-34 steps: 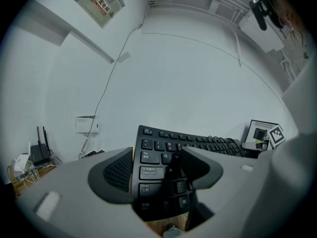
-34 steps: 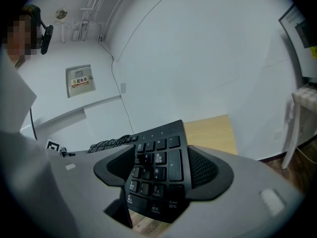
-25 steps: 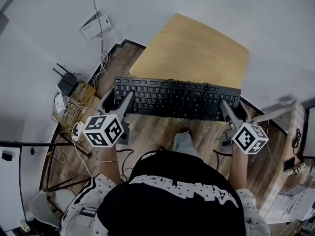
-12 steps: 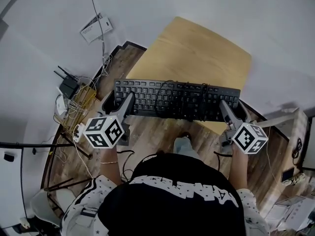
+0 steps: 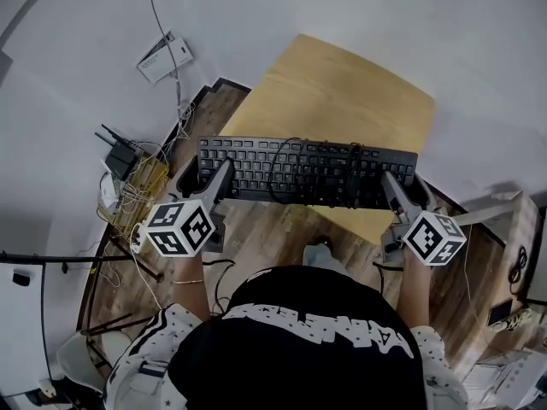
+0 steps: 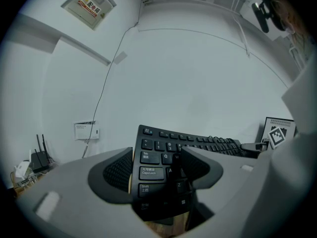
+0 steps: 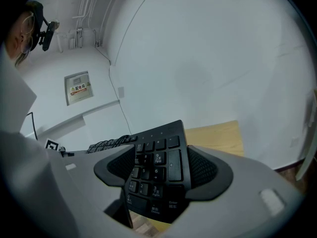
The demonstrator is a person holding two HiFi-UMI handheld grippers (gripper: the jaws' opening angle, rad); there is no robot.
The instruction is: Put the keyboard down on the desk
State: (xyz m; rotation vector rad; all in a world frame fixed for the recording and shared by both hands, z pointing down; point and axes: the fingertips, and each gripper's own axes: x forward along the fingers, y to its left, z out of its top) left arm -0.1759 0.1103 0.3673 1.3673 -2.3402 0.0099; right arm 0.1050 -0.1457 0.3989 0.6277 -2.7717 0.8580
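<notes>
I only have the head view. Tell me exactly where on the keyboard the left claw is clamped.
Observer: The left gripper view shows the left claw shut on the keyboard at its left end. The Tab, Caps Lock and Shift keys sit between the jaws.
Operator: Now report the right claw the same way.
Observer: The right gripper view shows the right claw shut on the number-pad end. The digit keys are between the jaws and the tall plus key is beside one pad.
</notes>
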